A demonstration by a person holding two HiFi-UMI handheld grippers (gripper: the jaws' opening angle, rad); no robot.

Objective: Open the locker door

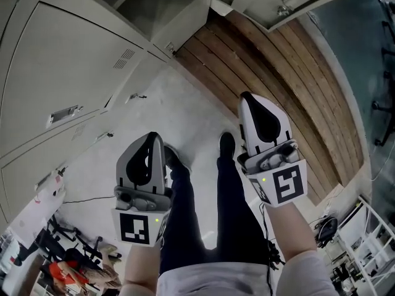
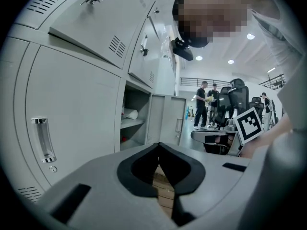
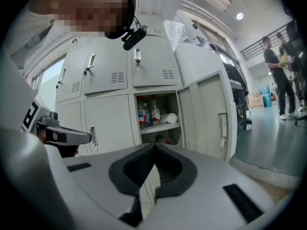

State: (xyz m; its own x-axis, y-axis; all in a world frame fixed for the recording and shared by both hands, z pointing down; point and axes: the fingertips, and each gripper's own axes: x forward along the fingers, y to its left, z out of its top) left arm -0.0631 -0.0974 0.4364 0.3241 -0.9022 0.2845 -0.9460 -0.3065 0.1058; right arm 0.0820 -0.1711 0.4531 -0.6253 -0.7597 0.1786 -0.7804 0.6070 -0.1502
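**Position.** The person stands facing the locker bank. Both claws are held low over the floor (image 1: 185, 97), well apart from any door. The left claw (image 2: 158, 151) is closed with nothing between its jaws. The right claw (image 3: 154, 151) is likewise closed and empty.

**Task object.** One locker door (image 3: 210, 113) stands swung wide on its hinge. This exposes the compartment (image 3: 168, 134), which has bottles (image 3: 146, 111) on its shelf. A closed door (image 2: 72, 123) nearby carries a vertical handle (image 2: 42, 140), which no claw touches.

**Step in hand.** Judged as an idle hold. Either the opening is complete or an approach to a closed door has not begun — the views do not settle which.

**Next move, if a closed door is the target.** Raise one claw to the handle, part the jaws and close on it. Then pull along the hinge arc — not straight back.
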